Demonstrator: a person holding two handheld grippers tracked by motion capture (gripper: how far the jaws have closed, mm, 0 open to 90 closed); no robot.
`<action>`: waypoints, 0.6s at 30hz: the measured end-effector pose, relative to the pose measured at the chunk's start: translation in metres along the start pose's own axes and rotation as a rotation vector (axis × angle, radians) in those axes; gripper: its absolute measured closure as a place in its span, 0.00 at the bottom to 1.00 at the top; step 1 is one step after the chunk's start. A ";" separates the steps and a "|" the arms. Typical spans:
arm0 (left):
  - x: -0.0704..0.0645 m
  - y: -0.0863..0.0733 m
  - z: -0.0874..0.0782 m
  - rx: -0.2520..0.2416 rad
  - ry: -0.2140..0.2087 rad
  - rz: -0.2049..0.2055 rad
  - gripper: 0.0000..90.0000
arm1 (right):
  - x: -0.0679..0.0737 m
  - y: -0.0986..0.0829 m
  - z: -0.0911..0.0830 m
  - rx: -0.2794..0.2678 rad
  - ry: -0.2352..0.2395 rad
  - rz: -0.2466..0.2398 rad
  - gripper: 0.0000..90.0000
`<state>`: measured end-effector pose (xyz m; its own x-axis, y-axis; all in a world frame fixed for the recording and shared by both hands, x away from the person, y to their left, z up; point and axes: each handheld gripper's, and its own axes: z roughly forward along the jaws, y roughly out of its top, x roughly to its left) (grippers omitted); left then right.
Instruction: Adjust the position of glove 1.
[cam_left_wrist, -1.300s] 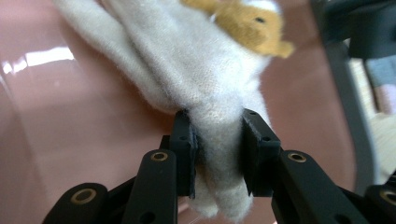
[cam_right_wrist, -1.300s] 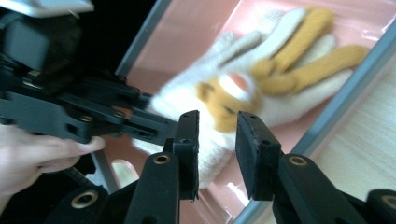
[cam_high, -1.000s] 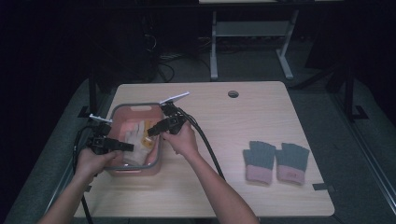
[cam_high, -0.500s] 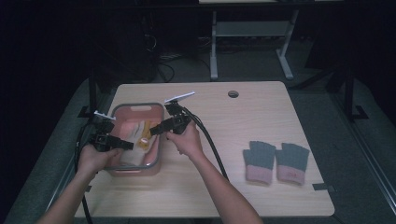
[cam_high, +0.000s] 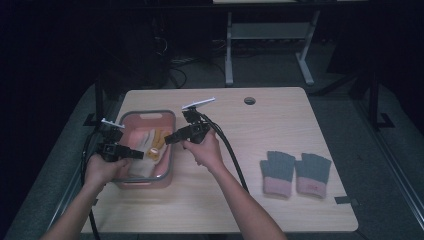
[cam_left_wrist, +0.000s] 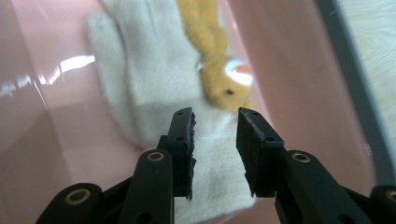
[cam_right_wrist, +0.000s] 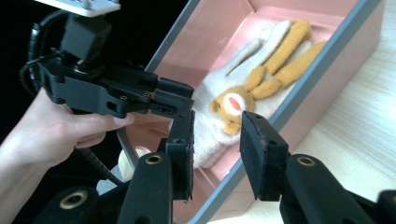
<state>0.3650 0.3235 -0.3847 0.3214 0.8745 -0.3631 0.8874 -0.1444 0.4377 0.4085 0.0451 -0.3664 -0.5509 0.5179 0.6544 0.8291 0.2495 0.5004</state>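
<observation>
Starting at the left, we are holding the left hand-held gripper (cam_high: 134, 153) low over the pink bin (cam_high: 150, 115), its jaws apart and empty, pointing across the bin toward our right. The glove (cam_left_wrist: 154, 88) we are after is lying on the bin floor straight ahead of and just below those jaws in the left gripper view; its cuff end is nearest the tips and its fingers are running away from them, so its long axis is roughly in line with the jaws' reach. The glove is cream with orange fingers and a small orange animal face (cam_right_wrist: 231, 105). From the high view we are judging that the left hand is the nearer one: its tips are already inside the rim, above the cuff. Moving right, we are keeping the right hand-held gripper (cam_high: 169, 139) at the bin's right wall, aimed back toward the left, jaws likewise parted and carrying nothing; in the right gripper view the glove is lying beyond and below its tips, with the wall between. Farther right on the surface (cam_high: 240, 200), a grey-and-pink pair (cam_high: 296, 173) is lying flat, well apart from both hands.
</observation>
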 end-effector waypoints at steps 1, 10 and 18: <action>-0.001 0.001 -0.001 -0.008 -0.009 0.003 0.73 | 0.000 0.000 -0.001 -0.002 -0.002 -0.002 0.72; -0.015 0.007 -0.009 -0.050 -0.059 0.031 0.70 | -0.004 -0.002 -0.011 -0.014 -0.010 -0.002 0.70; -0.028 0.013 -0.012 -0.082 -0.115 0.036 0.67 | -0.011 -0.007 -0.022 -0.024 -0.018 0.004 0.68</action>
<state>0.3636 0.3027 -0.3595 0.3920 0.8102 -0.4358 0.8464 -0.1320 0.5160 0.4071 0.0199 -0.3648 -0.5452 0.5334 0.6467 0.8289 0.2277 0.5110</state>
